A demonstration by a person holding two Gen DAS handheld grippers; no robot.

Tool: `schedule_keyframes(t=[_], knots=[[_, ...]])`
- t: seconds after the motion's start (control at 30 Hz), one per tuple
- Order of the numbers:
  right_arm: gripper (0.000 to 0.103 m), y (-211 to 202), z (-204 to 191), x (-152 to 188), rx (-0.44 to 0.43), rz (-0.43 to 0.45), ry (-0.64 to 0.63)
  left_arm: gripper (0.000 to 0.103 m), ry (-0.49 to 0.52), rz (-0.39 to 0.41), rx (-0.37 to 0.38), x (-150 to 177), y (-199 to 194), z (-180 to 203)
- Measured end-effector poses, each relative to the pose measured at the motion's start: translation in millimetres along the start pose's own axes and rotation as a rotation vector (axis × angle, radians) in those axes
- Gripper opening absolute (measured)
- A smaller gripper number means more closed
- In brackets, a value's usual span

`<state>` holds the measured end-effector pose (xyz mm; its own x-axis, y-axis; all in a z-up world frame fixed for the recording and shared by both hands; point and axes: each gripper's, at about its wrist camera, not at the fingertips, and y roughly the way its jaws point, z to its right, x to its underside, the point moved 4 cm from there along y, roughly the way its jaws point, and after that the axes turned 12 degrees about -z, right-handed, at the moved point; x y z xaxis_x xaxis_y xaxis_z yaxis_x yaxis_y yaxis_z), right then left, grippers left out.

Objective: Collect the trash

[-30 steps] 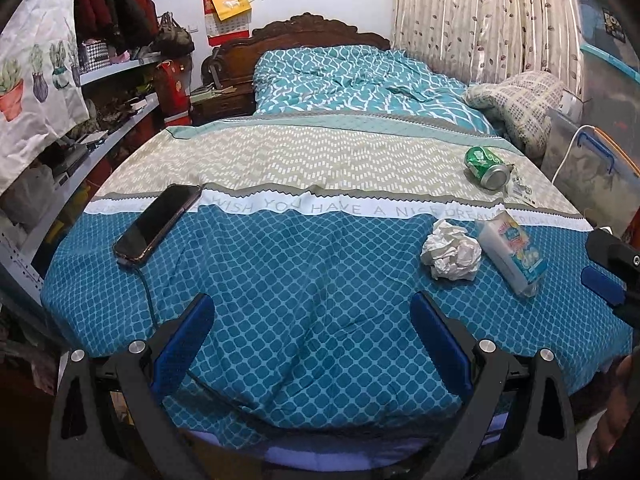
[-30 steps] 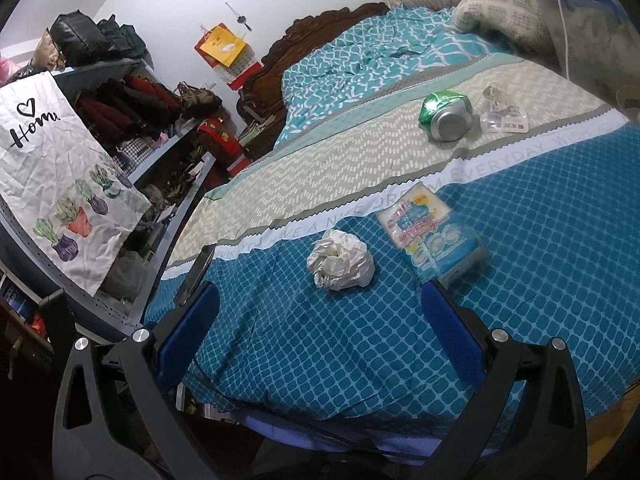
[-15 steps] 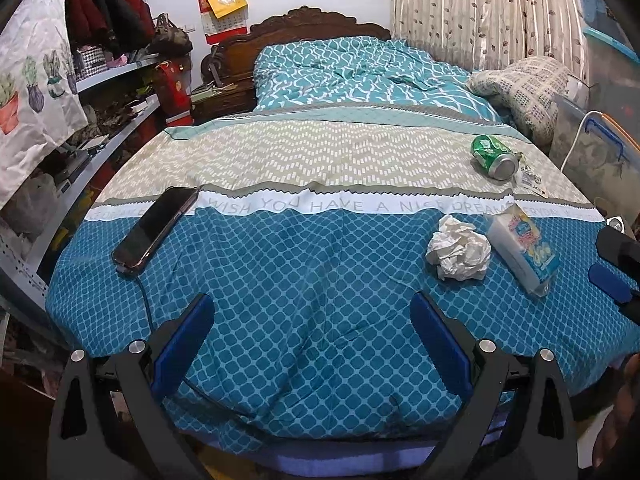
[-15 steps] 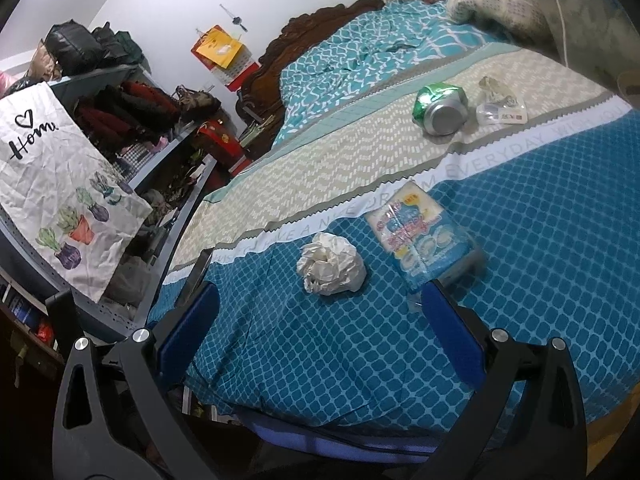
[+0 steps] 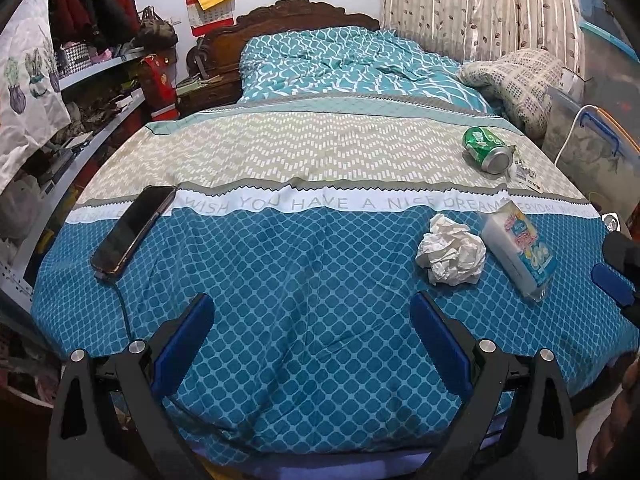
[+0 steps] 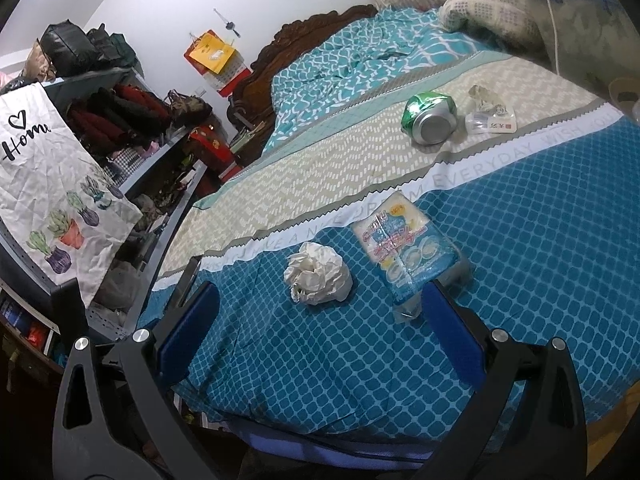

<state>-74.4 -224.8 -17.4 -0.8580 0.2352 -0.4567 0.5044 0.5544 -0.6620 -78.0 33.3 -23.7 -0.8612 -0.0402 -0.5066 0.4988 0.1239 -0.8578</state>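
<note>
A crumpled white paper ball lies on the blue part of the bedspread. Right of it lies a tissue pack in a blue wrapper. Farther back on the beige band lie a crushed green can and a clear plastic wrapper. My left gripper is open and empty above the bed's near edge, left of the paper ball. My right gripper is open and empty, just short of the paper ball; it also shows at the right edge of the left wrist view.
A black phone on a charging cable lies at the bed's left side. Cluttered shelves stand left of the bed. A plastic storage box and a folded blanket are on the right. The headboard is at the back.
Both grippers have drifted slightly forward and the views shifted a little. The right gripper has come closer to the paper ball. Nothing on the bed moved.
</note>
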Motion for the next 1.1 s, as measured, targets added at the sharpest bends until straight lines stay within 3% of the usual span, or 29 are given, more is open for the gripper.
schedule_keyframes(t=[0.37, 0.87, 1.1], knots=[[0.1, 13, 1, -11, 0.038, 0.005, -0.042, 0.094, -0.007, -0.055, 0.023, -11, 21, -3], [0.097, 13, 3, -30, 0.149, 0.122, -0.11, 0.094, 0.001, -0.092, 0.095, -28, 41, 3], [0.097, 26, -6, -43, 0.125, 0.096, -0.132, 0.094, -0.094, -0.097, 0.126, -21, 42, -12]])
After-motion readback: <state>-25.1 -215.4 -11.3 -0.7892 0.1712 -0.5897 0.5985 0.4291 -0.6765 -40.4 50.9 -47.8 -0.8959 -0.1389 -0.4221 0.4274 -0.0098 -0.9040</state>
